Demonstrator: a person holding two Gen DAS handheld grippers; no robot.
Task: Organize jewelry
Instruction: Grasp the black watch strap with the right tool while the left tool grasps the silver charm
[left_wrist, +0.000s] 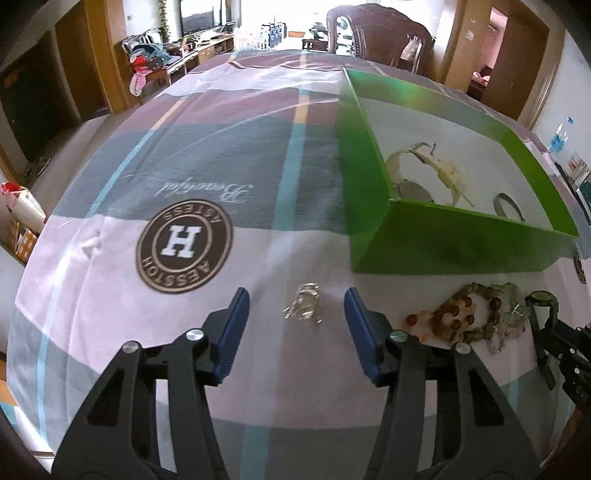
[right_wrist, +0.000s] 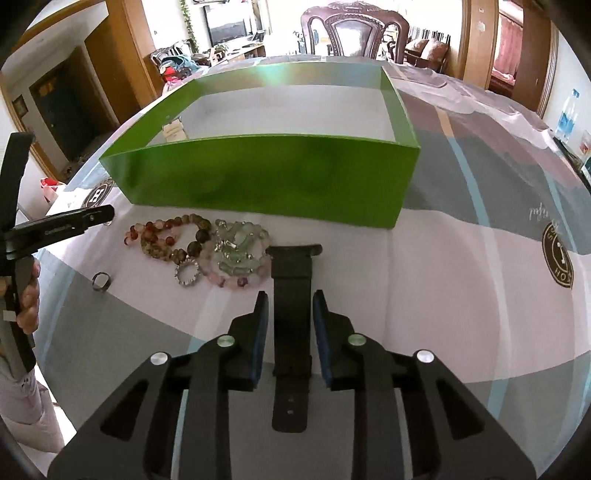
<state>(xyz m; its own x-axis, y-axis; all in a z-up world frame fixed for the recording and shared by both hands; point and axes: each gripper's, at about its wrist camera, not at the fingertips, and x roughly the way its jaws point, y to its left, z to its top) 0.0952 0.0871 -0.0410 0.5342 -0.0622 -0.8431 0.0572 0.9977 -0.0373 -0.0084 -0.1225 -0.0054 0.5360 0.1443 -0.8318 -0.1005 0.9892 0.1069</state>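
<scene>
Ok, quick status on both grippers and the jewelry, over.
Left gripper open over silver chain. Right gripper straddling black watch strap, grip unclear. Bead bracelets outside green box. Nothing blocking.

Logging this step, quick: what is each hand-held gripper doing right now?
Left hand-held gripper: open, a small silver chain lying between its fingers, untouched.
Right hand-held gripper: around a black watch strap; grip cannot be told.

Both wrist views look steeply down along their claws, close over the surface (left_wrist: 110, 302). The left faces left of the box (left_wrist: 443, 243); the right faces it squarely. Both share box and beads (right_wrist: 173, 240).
</scene>
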